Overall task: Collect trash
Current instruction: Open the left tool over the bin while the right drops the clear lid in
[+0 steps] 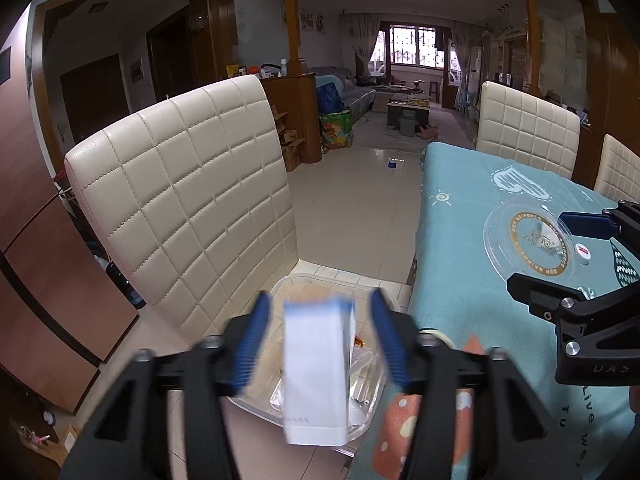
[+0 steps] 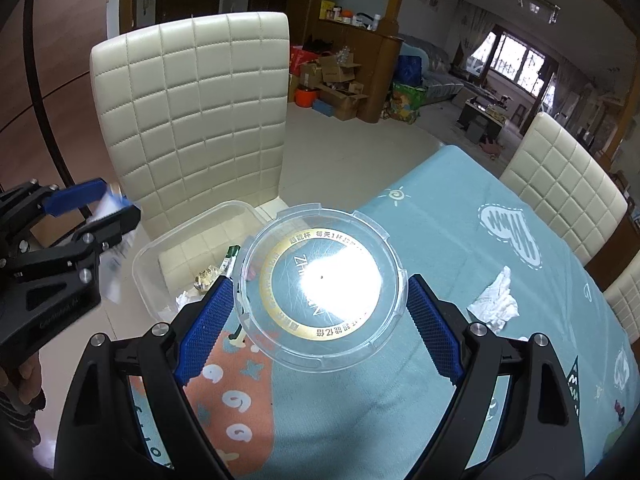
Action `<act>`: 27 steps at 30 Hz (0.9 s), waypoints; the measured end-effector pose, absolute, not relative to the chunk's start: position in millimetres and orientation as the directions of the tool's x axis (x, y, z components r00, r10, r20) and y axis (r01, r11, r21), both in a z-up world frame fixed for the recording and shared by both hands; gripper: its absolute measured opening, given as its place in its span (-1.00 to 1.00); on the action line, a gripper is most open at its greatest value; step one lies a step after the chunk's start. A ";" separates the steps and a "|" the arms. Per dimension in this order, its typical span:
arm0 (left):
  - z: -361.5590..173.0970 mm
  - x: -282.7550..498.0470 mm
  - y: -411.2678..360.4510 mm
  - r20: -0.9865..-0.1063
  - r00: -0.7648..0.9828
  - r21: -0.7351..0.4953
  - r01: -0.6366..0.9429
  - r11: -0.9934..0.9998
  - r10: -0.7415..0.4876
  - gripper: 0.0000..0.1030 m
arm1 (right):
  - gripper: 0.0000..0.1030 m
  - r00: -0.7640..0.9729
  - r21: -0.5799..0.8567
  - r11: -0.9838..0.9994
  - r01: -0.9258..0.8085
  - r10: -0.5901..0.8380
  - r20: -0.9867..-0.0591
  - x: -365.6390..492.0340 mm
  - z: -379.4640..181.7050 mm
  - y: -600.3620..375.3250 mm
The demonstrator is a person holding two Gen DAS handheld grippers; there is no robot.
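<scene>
My left gripper (image 1: 318, 312) stands with its blue fingers apart at the bottom centre of its own view. A white carton with a blue top edge (image 1: 316, 372) is between them, blurred, with a clear gap on either side, so neither pad presses on it. Right behind and below the carton is the clear plastic container (image 1: 320, 278), which sits on the seat of the cream quilted chair (image 1: 180, 200) just beside the table's edge. A few wrappers and scraps (image 2: 208, 276) already lie in it. In the right wrist view the same left gripper (image 2: 118, 202) shows at the left edge of the frame, with the carton a white smear at its fingers. My right gripper (image 2: 320, 282) is closed on a wide round transparent lid with a gold ring and print (image 2: 304, 320). The blue pads (image 2: 208, 320) meet its rim on both sides, and the lid fills the centre of the frame, tilted and raised over the teal patterned tablecloth (image 2: 440, 208). Its far-left rim overlaps the near corner of the container. In the left wrist view this gripper (image 1: 538, 248) and lid sit at the right edge. A crumpled white tissue (image 2: 494, 300) lies on the cloth at the right middle of the right wrist view, well apart from both grippers.
</scene>
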State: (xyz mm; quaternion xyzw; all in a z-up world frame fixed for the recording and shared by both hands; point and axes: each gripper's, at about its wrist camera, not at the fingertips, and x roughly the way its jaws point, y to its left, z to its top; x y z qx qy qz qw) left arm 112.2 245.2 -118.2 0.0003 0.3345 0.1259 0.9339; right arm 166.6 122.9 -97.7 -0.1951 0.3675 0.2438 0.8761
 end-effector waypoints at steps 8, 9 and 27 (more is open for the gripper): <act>-126.6 113.8 259.0 -0.618 0.732 0.112 -0.278 0.954 0.286 0.63 | 0.67 0.586 -0.152 0.801 -0.579 0.280 -0.760 176.7 -108.5 134.1; -127.5 112.7 264.0 -0.621 0.730 0.102 -0.287 0.953 0.286 0.63 | 0.67 0.582 -0.150 0.797 -0.584 0.283 -0.762 177.2 -109.4 136.9; -129.6 98.7 305.6 -0.628 0.690 0.082 -0.402 0.912 0.361 0.63 | 0.83 0.579 -0.197 0.740 -0.644 0.302 -0.757 176.4 -121.5 196.4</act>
